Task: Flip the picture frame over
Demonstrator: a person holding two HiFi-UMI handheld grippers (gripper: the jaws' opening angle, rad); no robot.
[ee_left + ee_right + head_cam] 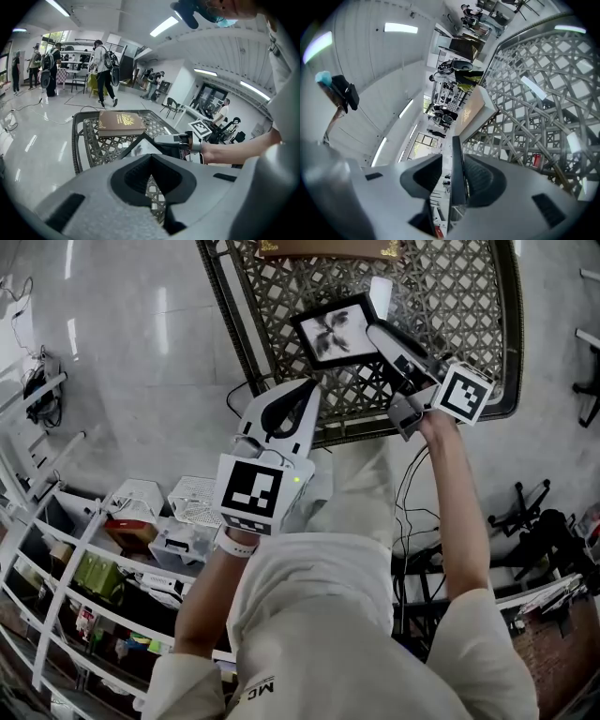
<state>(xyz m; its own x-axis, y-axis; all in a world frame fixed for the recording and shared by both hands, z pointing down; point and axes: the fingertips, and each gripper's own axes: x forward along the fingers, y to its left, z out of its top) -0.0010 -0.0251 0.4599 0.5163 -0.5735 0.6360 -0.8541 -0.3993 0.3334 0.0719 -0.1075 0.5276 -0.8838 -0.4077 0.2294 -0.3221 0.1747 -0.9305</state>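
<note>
The black picture frame (335,331), with a dark flower print facing up, is on the metal lattice table (469,296). My right gripper (375,322) reaches in from the right and straddles the frame's right edge. In the right gripper view that edge (458,164) stands edge-on between the jaws: it lies against one pad, and a gap separates it from the other, so the gripper is open. My left gripper (309,388) hovers at the table's near rim, short of the frame, with its tips together and nothing in them. From the left gripper view the frame (143,146) looks tilted beside the right gripper (174,139).
A brown book (121,123) lies at the table's far end. A white shelf rack (66,559) with boxes stands on the floor at lower left. Cables (412,493) trail by the table. Several people (104,58) and chairs (172,107) are in the room beyond.
</note>
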